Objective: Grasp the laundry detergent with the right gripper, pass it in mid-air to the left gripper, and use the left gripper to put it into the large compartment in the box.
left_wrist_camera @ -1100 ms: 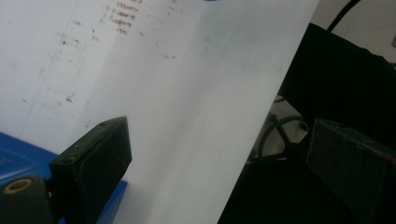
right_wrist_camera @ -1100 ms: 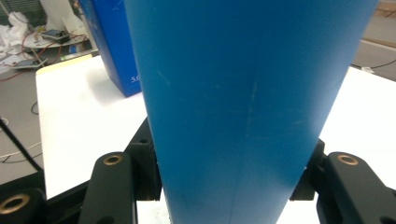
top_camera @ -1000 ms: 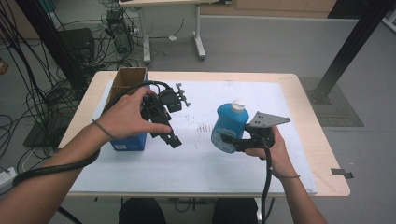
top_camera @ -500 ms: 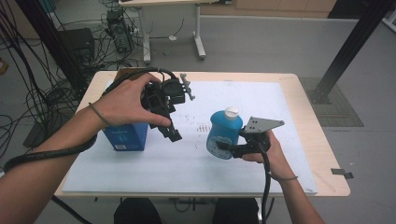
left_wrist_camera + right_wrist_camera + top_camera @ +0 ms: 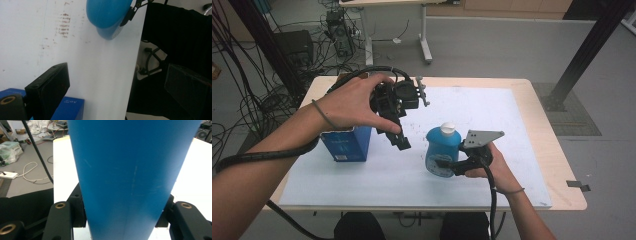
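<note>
High view: one blue bottle (image 5: 441, 152), one blue box (image 5: 346, 143), two grippers.

Box (image 5: 346, 144) left of bottle (image 5: 442, 152) — both on table (image 5: 522, 100).

In the right gripper view the blue bottle (image 5: 135, 177) runs off the top edge, so its cap and shoulders are cut away, and its base is lost below the fingers (image 5: 62, 220); it also hides most of the bench (image 5: 61, 170) beyond them. In the left gripper view the bottle (image 5: 107, 17) is cropped at the top, ahead of the fingers (image 5: 50, 85), and the blue box (image 5: 67, 108) just beside them is cut by the bottom edge, its print too blurred to read. In the high view the person's left hand (image 5: 349, 102) covers much of the left gripper (image 5: 398, 131), and the lettering on the box (image 5: 346, 143) is too small to read.
</note>
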